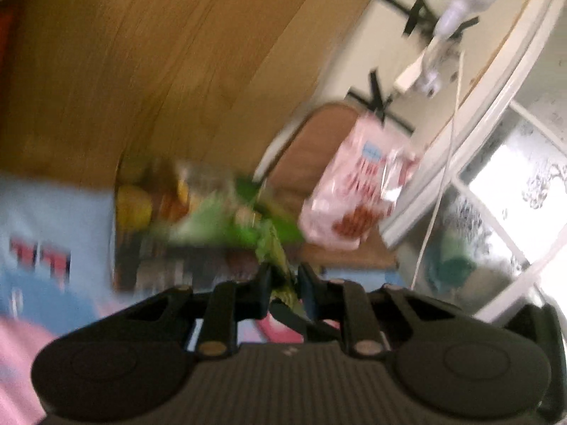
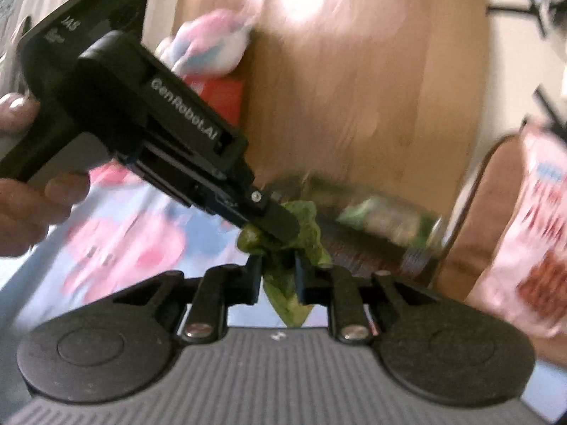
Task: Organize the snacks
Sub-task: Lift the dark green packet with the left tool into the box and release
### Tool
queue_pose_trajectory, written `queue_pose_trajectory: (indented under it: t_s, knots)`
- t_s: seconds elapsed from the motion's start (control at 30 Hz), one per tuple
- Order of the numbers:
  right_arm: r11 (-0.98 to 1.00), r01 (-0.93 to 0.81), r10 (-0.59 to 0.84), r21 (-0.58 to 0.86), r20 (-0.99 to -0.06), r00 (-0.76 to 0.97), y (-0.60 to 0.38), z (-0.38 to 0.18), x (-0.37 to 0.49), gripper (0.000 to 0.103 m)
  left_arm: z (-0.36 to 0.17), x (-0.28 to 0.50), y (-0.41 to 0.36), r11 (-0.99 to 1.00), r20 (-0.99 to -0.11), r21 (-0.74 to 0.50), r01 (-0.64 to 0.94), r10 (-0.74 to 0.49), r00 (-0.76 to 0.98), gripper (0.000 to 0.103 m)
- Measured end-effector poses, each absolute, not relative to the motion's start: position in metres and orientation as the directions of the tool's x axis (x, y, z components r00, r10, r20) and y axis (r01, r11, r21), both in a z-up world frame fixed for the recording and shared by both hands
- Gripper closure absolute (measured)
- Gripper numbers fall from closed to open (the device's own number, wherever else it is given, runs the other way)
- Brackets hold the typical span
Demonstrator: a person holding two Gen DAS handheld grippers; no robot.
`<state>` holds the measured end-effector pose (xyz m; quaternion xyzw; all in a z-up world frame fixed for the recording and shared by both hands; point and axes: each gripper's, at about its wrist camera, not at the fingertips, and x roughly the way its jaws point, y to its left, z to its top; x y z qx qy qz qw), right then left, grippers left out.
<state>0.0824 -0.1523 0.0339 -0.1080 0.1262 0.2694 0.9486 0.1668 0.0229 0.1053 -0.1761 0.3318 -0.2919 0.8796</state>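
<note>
Between the two claws a green snack bag is held: its crumpled end is pinched by the left claw and, just below, by the right claw, both pressed together on the wrapper. Beyond the left claw a pink snack bag (blurred) is seen over the wooden surface.

The green snack bag is blocking the way directly ahead of the jaws; the pink bag is crowding their right.
</note>
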Motion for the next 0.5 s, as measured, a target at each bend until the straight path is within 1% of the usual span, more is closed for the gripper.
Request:
queue_pose_trajectory:
  t_s: [0.07, 0.13, 0.2, 0.23, 0.27, 0.3, 0.33, 0.4, 0.5]
  knots:
    - [0.851, -0.494, 0.445, -0.18, -0.252, 0.859, -0.149, 0.046, 0.097, 0.084, 0.117, 0.182, 0.021, 0.781, -0.455, -0.47, 0.412, -0.614, 0.645, 0.085]
    - [0.863, -0.456, 0.412, -0.219, -0.221, 0.884, -0.142, 0.053, 0.119, 0.084, 0.116, 0.203, 0.023, 0.798, -0.446, -0.451, 0.401, -0.59, 0.673, 0.085]
    - [0.87, -0.429, 0.381, -0.243, -0.222, 0.898, -0.133, 0.051, 0.147, 0.082, 0.103, 0.227, 0.025, 0.852, -0.488, -0.402, 0.336, -0.51, 0.708, 0.079]
    - [0.866, -0.44, 0.381, -0.238, -0.255, 0.889, -0.128, 0.048, 0.161, 0.078, 0.095, 0.235, 0.026, 0.885, -0.523, -0.365, 0.289, -0.452, 0.722, 0.079]
    - [0.857, -0.469, 0.397, -0.214, -0.307, 0.865, -0.124, 0.043, 0.176, 0.065, 0.087, 0.241, 0.027, 0.907, -0.553, -0.338, 0.253, -0.408, 0.726, 0.079]
    - [0.858, -0.485, 0.412, -0.171, -0.337, 0.847, -0.124, 0.04, 0.186, 0.06, 0.081, 0.242, 0.03, 0.913, -0.567, -0.333, 0.237, -0.395, 0.723, 0.078]
    - [0.862, -0.491, 0.425, -0.126, -0.349, 0.835, -0.126, 0.037, 0.191, 0.059, 0.076, 0.241, 0.034, 0.911, -0.568, -0.34, 0.235, -0.398, 0.721, 0.078]
    - [0.869, -0.492, 0.447, -0.059, -0.335, 0.829, -0.135, 0.034, 0.187, 0.059, 0.07, 0.232, 0.04, 0.915, -0.563, -0.333, 0.229, -0.388, 0.73, 0.071]
    - [0.877, -0.48, 0.463, 0.029, -0.32, 0.826, -0.152, 0.03, 0.175, 0.058, 0.067, 0.214, 0.045, 0.929, -0.553, -0.294, 0.223, -0.356, 0.753, 0.068]
